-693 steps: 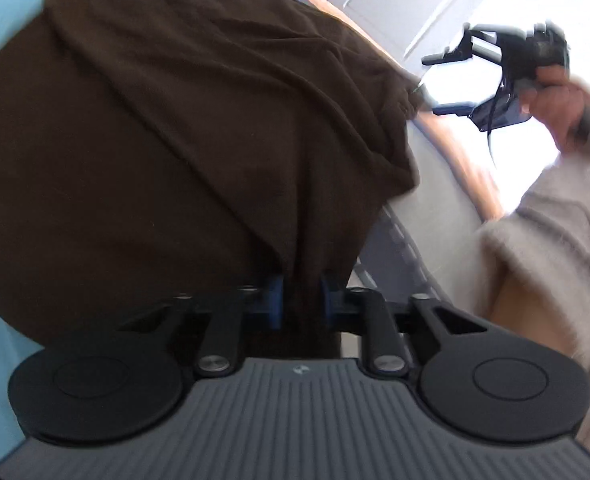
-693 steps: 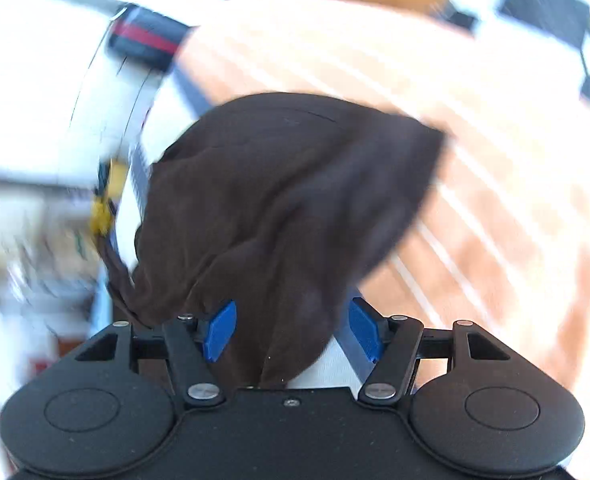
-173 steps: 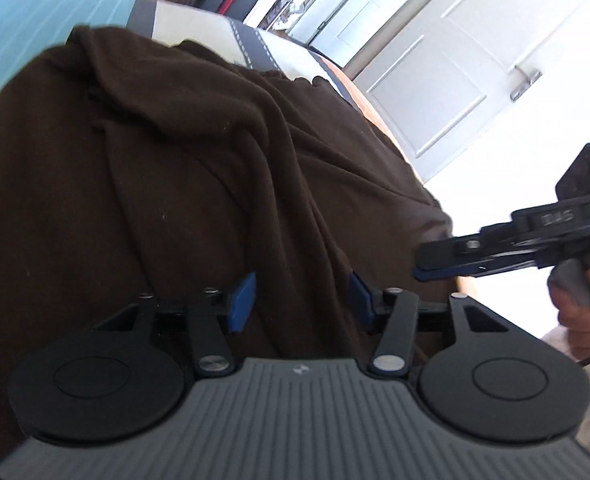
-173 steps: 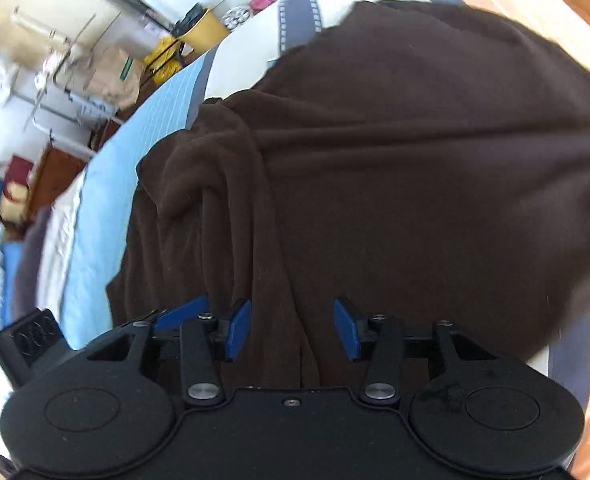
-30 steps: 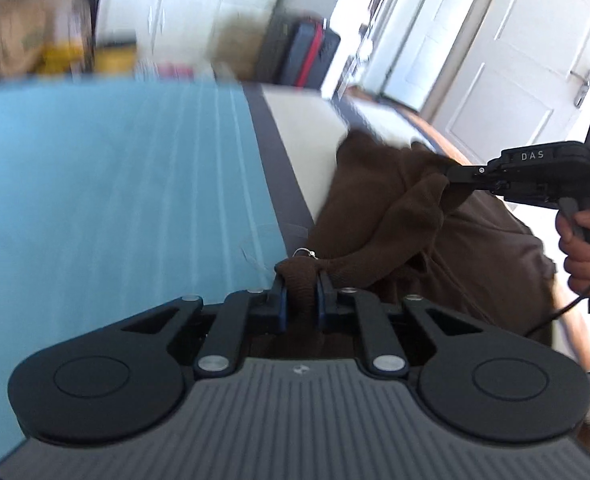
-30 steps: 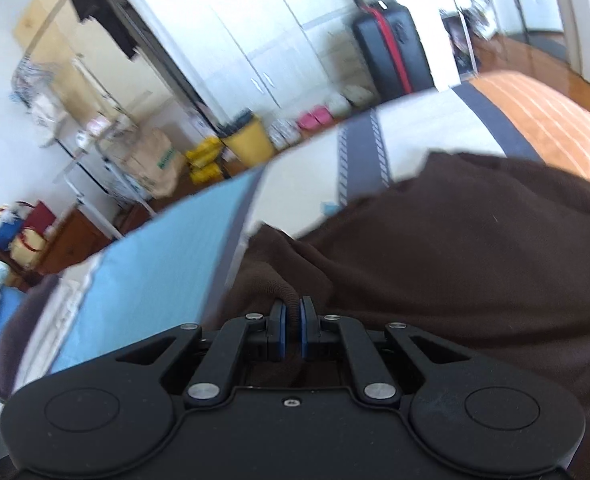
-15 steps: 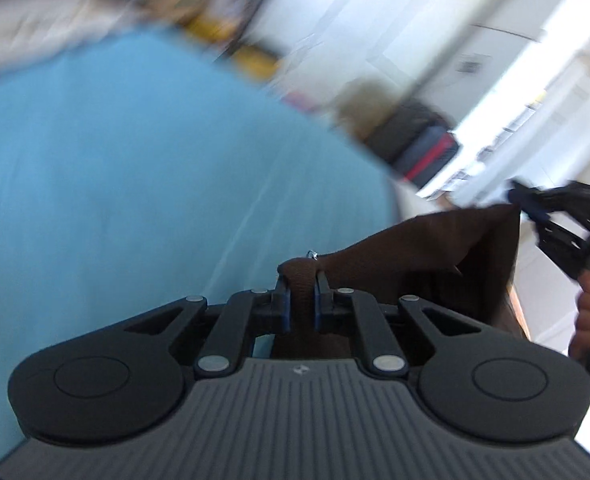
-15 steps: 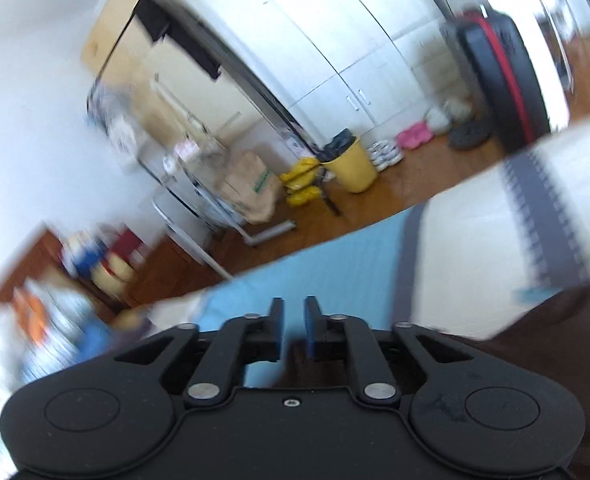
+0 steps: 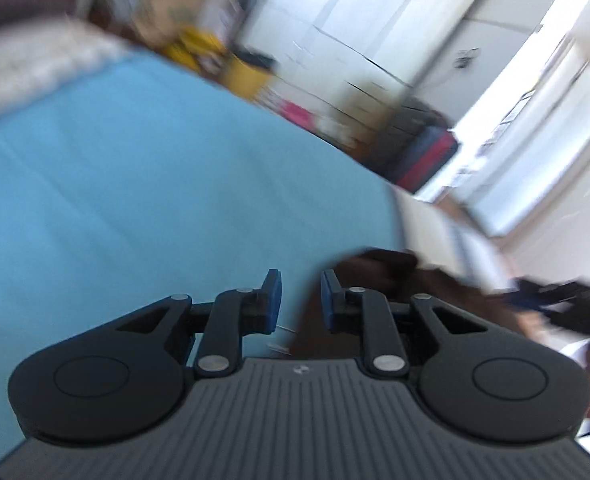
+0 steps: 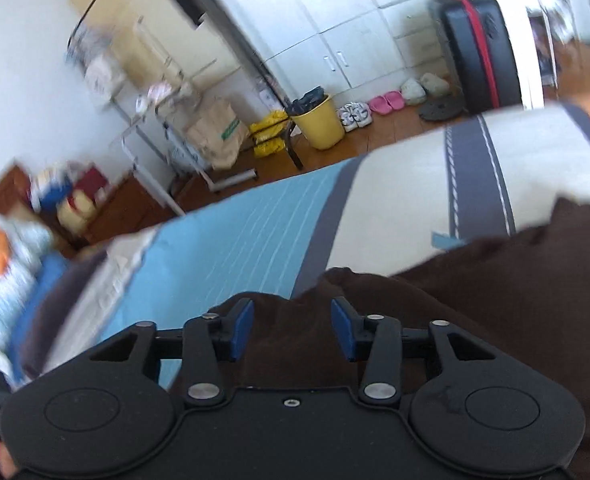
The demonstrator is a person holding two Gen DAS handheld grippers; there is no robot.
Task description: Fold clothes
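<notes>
A dark brown garment (image 10: 475,280) lies on the bed, over the white and grey stripes and onto the blue sheet (image 10: 231,248). My right gripper (image 10: 292,328) hangs just above its near edge. Its jaws are opening, and the blue pads press on nothing, with brown cloth showing below the gap. In the left wrist view the garment (image 9: 379,268) shows as a blurred brown fold right of my left gripper (image 9: 297,300). That gripper's jaws are opening too, with only blue sheet (image 9: 135,200) seen between them. The other gripper (image 9: 551,296) is a dark blur at the right edge.
Beyond the bed stand a yellow bin (image 10: 319,120), a paper bag (image 10: 215,132), pink slippers (image 10: 387,100), a black and red suitcase (image 10: 475,44) and white cupboards (image 10: 335,20). A white textured blanket (image 9: 27,68) lies at the bed's far left edge.
Both grippers were shut on brown cloth a second ago and now stand parted with the cloth released. The garment has dropped onto the bed. Both views have swung and rolled.
</notes>
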